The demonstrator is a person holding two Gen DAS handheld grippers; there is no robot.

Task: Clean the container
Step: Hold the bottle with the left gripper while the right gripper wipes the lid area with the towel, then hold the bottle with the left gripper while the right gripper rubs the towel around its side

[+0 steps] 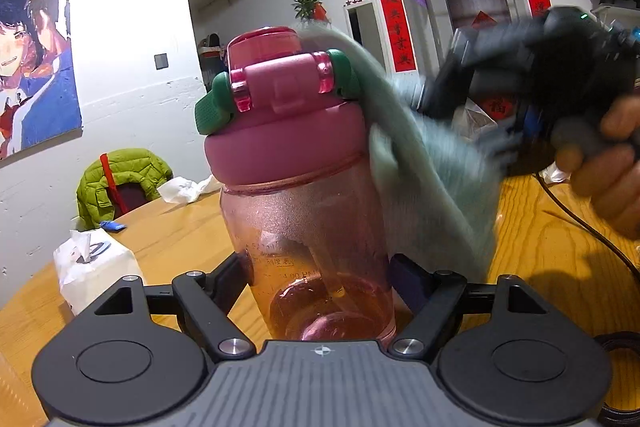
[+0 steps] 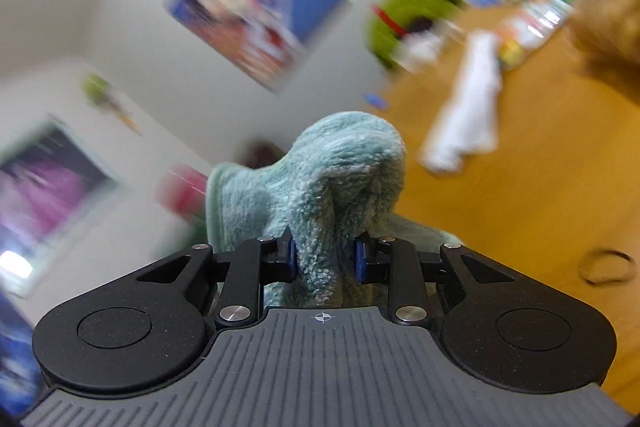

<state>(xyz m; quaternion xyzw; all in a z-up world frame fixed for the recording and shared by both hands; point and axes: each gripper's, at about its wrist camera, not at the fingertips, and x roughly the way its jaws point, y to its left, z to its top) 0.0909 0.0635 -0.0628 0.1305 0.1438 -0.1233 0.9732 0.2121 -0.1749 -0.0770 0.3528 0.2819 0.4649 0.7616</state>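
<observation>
Our left tongs [image 1: 320, 279] pinch the bottle [image 1: 304, 211]; our right tongs [image 2: 325, 259] pinch the cloth [image 2: 340, 183] against its side.

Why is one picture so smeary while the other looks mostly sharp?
Right wrist view: the room behind is streaked with motion blur, while the cloth in the right gripper stays crisp. Left wrist view: the bottle is sharp; only the cloth and right gripper are smeared.

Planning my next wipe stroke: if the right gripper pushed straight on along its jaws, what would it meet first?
The teal cloth it already clamps bulges ahead of the right gripper, so that leads. Beyond it the right wrist view is motion-blurred; a pink shape, probably the bottle, lies just left of the line, but depth is unclear.
</observation>
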